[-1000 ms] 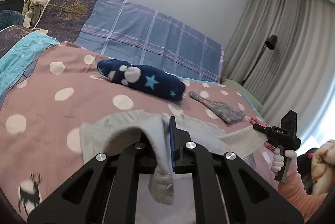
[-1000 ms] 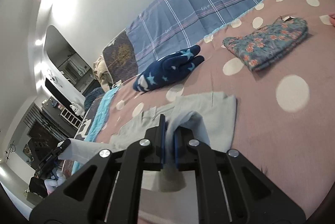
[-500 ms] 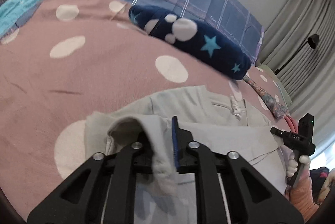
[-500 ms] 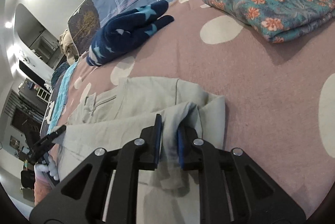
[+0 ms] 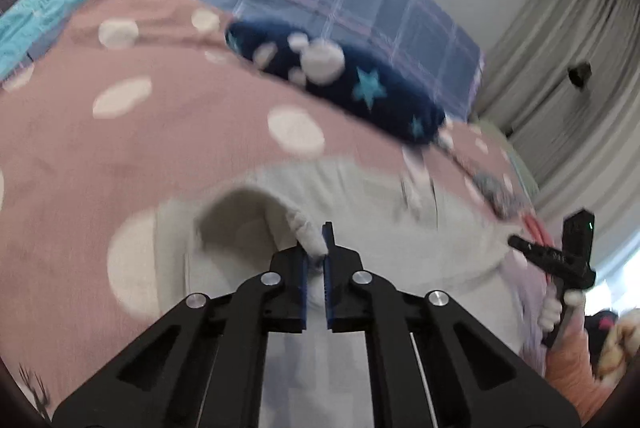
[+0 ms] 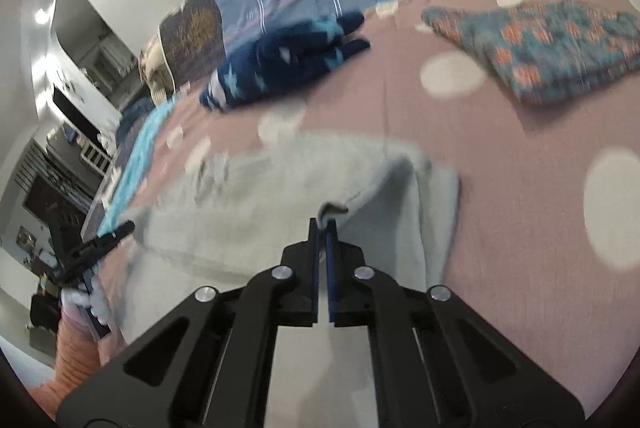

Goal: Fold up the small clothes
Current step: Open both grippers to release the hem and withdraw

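A small pale grey garment [image 5: 372, 211] lies spread on the pink polka-dot bedspread [image 5: 120, 147]; it also shows in the right wrist view [image 6: 280, 187]. My left gripper [image 5: 316, 256] is shut on a rolled edge of the grey garment at its left side. My right gripper [image 6: 323, 228] is shut on a corner of the same garment at its right side. Each gripper shows in the other's view, the right one [image 5: 560, 256] at the garment's far end and the left one [image 6: 92, 244] at the far left.
A navy star-patterned garment [image 5: 340, 79] lies behind the grey one. A folded floral cloth [image 6: 540, 39] lies at the right. A blue plaid cover [image 5: 340, 3] lies at the head of the bed. Curtains [image 5: 580, 67] hang at the right.
Both grippers have lowered the grey garment's edge onto the bed and pulled back slightly. The folded-over layer now lies flatter. Both stay shut on the cloth.
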Demonstrator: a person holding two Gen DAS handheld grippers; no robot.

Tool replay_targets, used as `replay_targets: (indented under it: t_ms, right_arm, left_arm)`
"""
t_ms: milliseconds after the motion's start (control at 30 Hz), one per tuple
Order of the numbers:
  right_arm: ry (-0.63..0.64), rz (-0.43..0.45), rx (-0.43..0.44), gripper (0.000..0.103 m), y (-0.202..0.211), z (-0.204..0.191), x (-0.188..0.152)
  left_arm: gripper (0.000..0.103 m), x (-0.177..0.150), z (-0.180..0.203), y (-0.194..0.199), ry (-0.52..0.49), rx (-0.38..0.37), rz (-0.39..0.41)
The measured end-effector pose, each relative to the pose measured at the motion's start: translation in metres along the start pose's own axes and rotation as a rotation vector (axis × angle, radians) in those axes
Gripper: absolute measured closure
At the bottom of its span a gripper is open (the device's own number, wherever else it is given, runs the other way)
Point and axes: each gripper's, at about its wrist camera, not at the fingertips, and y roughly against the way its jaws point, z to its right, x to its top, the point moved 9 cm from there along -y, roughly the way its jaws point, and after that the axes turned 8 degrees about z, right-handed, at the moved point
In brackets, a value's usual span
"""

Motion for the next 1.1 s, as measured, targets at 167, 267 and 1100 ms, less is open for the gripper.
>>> replay_targets:
  t_ms: [167,267,1100]
  right_arm:
    - [-0.092,0.071,-0.055,0.089,-0.024,0.02,0.049]
    - [-0.063,0.063,-0.086,0.072,-0.023,0.025,0.05]
    - [-0.026,-0.014,-0.198,0.078,-0.044,0.062,0.043]
  left_arm:
    - [0.091,0.056,-0.013,-0.022,0.11,0.023,0.131]
    - [0.058,0.061,-0.021,-0.029,0.132,0.051,0.107]
    - [0.097,0.053,-0.03,-0.06,-0.11,0.22,-0.015]
